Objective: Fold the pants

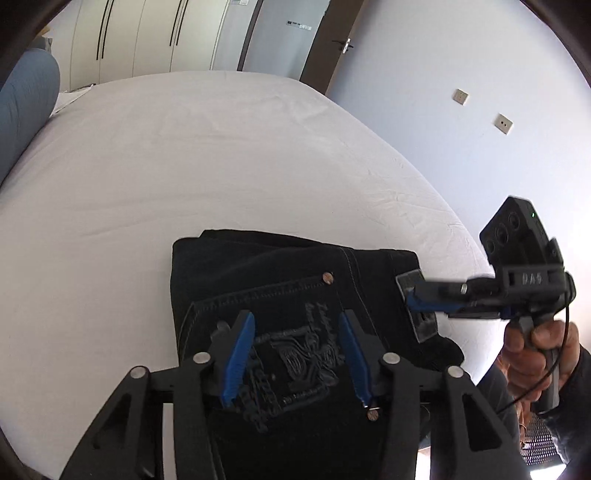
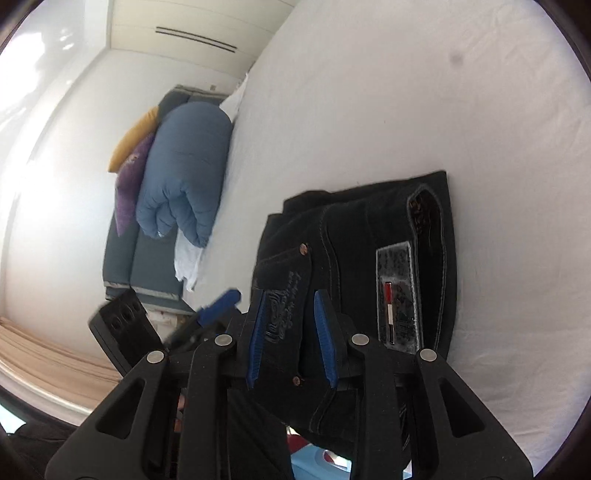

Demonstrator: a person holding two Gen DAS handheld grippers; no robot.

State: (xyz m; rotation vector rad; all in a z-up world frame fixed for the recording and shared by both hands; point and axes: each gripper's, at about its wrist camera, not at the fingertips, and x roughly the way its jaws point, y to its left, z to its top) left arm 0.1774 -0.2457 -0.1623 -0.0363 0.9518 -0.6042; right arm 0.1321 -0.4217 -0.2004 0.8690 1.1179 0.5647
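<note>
The black jeans (image 1: 280,273) lie folded into a compact stack near the edge of the white bed (image 1: 184,166), back pocket with embroidery and a waist patch (image 2: 397,291) on top. My left gripper (image 1: 295,325) is open, its blue pads over the pocket, holding nothing. My right gripper (image 2: 291,306) is open too, hovering above the jeans (image 2: 369,229) near the pocket. In the left wrist view the right gripper (image 1: 417,299) sits at the waist patch, held by a hand. The left gripper's blue tip (image 2: 221,301) shows at the left in the right wrist view.
A rolled blue duvet (image 2: 181,173) with purple and yellow cushions lies on a dark couch (image 2: 147,266) beside the bed. White wardrobes (image 1: 147,33) and a door stand beyond the bed. A wall with sockets (image 1: 502,123) is at the right.
</note>
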